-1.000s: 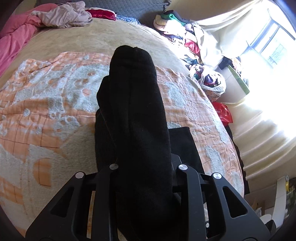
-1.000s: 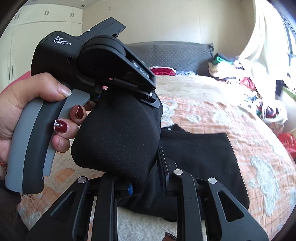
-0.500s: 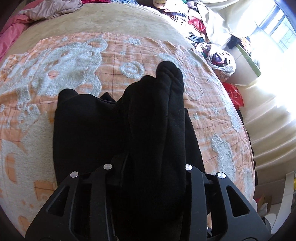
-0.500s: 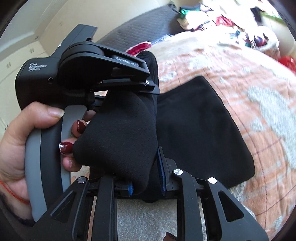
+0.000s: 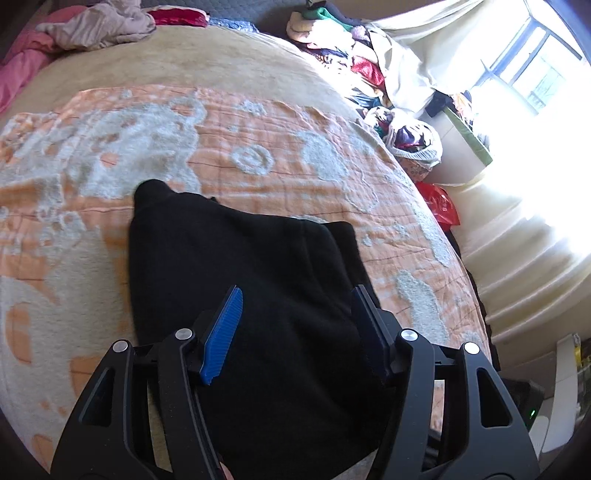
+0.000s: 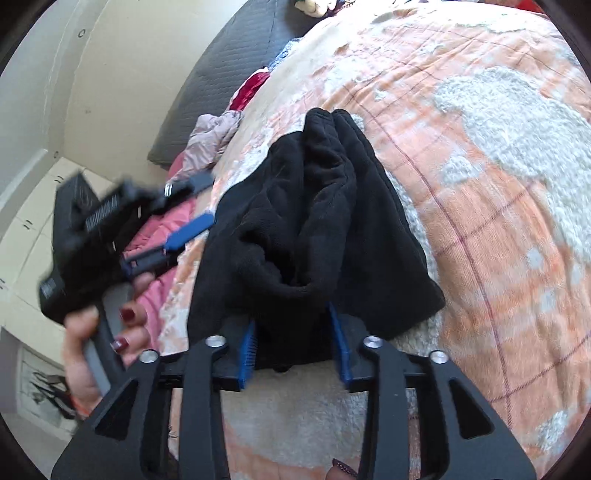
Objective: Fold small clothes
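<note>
A black garment (image 5: 240, 266) lies folded and bunched on the orange-and-white blanket (image 5: 258, 140) of the bed. My left gripper (image 5: 297, 295) hovers over its near end. Its jaws are opening, the blue pad (image 5: 221, 328) shows bare, and the cloth lies loose between the fingers. In the right wrist view the same garment (image 6: 325, 221) runs away from my right gripper (image 6: 293, 325). Those jaws are opening too, with the garment's thick near fold between the blue pads (image 6: 246, 352). A hand with red nails holds the blurred left gripper (image 6: 199, 205) beside the garment's left edge.
A heap of mixed clothes (image 5: 332, 48) lies at the bed's far right. Pink and beige cloth (image 5: 96, 26) sits at the far left. A full laundry bag (image 5: 410, 140) and a red bag (image 5: 439, 206) stand beside the bed below a bright window. The grey headboard (image 6: 221, 74) is behind.
The garment hung folded between both shut grippers; now it lies on the blanket and both pairs of jaws have spread. The right gripper has rolled and sunk; the left has pulled away from it.
</note>
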`<state>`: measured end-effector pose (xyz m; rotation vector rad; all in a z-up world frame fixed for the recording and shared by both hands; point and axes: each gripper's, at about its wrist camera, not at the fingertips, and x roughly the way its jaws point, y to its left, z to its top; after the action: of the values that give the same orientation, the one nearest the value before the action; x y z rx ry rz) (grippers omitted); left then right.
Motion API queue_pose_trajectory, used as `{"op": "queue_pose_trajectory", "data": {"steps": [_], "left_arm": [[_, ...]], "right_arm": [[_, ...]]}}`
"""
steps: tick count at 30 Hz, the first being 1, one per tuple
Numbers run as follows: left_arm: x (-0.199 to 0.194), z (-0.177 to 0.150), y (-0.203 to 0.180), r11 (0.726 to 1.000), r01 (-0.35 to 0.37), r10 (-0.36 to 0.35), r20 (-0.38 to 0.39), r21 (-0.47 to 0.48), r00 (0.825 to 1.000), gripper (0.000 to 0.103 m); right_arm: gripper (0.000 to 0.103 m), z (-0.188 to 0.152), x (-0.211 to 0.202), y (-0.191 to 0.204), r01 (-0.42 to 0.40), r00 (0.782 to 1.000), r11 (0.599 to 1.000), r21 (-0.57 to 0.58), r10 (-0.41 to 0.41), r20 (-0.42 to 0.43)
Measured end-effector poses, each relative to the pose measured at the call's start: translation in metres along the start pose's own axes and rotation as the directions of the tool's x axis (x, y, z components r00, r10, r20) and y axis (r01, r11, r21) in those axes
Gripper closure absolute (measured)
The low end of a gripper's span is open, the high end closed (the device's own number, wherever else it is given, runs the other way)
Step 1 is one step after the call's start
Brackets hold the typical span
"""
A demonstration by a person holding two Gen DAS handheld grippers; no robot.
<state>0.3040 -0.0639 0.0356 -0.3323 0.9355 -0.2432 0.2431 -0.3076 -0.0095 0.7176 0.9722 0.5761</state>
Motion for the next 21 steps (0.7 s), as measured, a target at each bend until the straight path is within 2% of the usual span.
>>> {"op": "queue_pose_trajectory", "data": {"steps": [2,5,7,12,13,15,16,17,21], "left_arm": [[-0.013,-0.007,0.013,0.998,-0.065,0.064,0.031,0.022,0.997,0.05],[-0.023,-0.018,0.031,0.992,-0.124,0.122,0.051,0.037,0.991,0.05],[-0.023,-0.027,0.039,0.99,-0.136,0.134,0.037,0.049,0.99,0.05],[-0.013,-0.037,0.037,0.987,-0.14,0.139,0.018,0.081,0.99,0.05],[-0.012,-0.038,0.036,0.986,-0.145,0.144,0.022,0.087,0.989,0.05],[-0.012,-0.04,0.033,0.983,-0.156,0.154,0.027,0.1,0.988,0.05],[-0.011,-0.04,0.031,0.982,-0.157,0.155,0.026,0.109,0.988,0.049],[-0.01,-0.04,0.029,0.98,-0.162,0.16,0.026,0.117,0.987,0.049],[-0.009,-0.042,0.018,0.97,-0.188,0.184,0.037,0.153,0.982,0.048]], "right_arm": [[0.044,0.01,-0.002,0.004,-0.015,1.0,1.0,-0.015,0.015,0.0],[0.032,0.026,-0.001,0.011,-0.018,1.0,0.999,-0.036,0.018,-0.015],[0.032,0.04,0.004,0.011,-0.026,0.999,0.999,-0.03,0.025,-0.025],[0.032,0.061,0.032,0.012,-0.015,0.992,0.997,-0.075,0.005,-0.126],[0.034,0.065,0.037,0.015,-0.009,0.99,0.995,-0.103,-0.005,-0.14],[0.05,0.072,0.043,0.019,0.018,0.988,0.987,-0.161,-0.042,-0.147],[0.068,0.072,0.046,0.021,0.019,0.987,0.981,-0.192,-0.049,-0.152],[0.081,0.072,0.047,0.024,0.023,0.987,0.973,-0.228,-0.059,-0.15],[0.085,0.07,0.043,0.036,0.074,0.991,0.926,-0.371,-0.109,-0.073]]}}
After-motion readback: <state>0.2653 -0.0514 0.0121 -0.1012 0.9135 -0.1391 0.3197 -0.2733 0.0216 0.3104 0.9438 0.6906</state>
